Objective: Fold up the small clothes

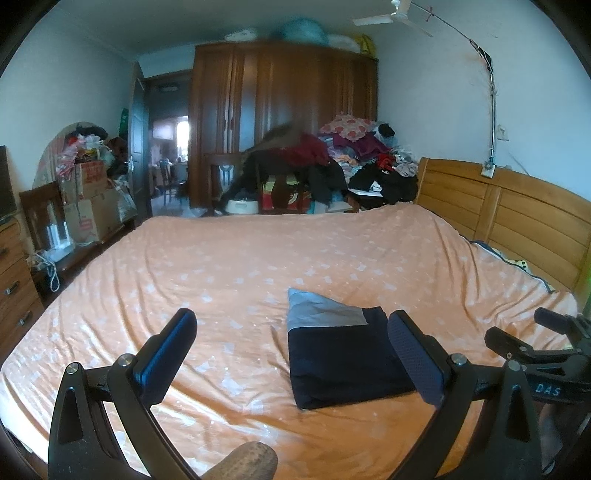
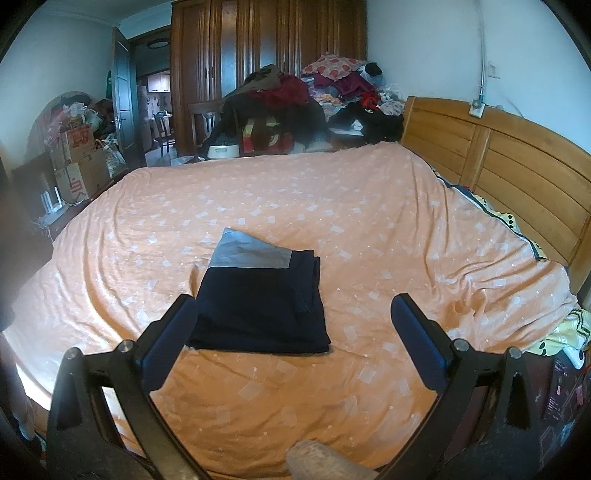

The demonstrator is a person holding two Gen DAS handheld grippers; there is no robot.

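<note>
A folded pair of navy shorts [image 2: 258, 299] with a grey waistband [image 2: 251, 251] lies flat on an orange bedspread [image 2: 332, 229], on the half of the bed nearer the cameras, with the waistband end turned toward the far wardrobe [image 2: 266, 48]. The fabric is stacked in neat layers, its edges showing along the side toward the wooden headboard [image 2: 491, 155].

Both handheld tongs hover above the bedspread with jaws spread wide and nothing between them. The left gripper [image 1: 291, 350] is held on the side of the shorts away from the headboard; in its own view one blue-padded finger overlaps the garment's headboard-side edge, though whether it touches the cloth cannot be told. The right gripper [image 2: 291, 325] sits on the near side of the shorts, and one of its fingers overlaps the garment's near corner in the frame. In the left wrist view, part of the right tool's black frame shows at the edge nearest the headboard.

Beyond the bed, a heap of unsorted clothes [image 2: 332, 88] rises between the wardrobe and the headboard. Cardboard boxes [image 2: 77, 162] are stacked beside an open doorway [image 2: 151, 110], on the side of the wardrobe away from the headboard. A ceiling fan [image 1: 391, 16] shows overhead in the left wrist view.
</note>
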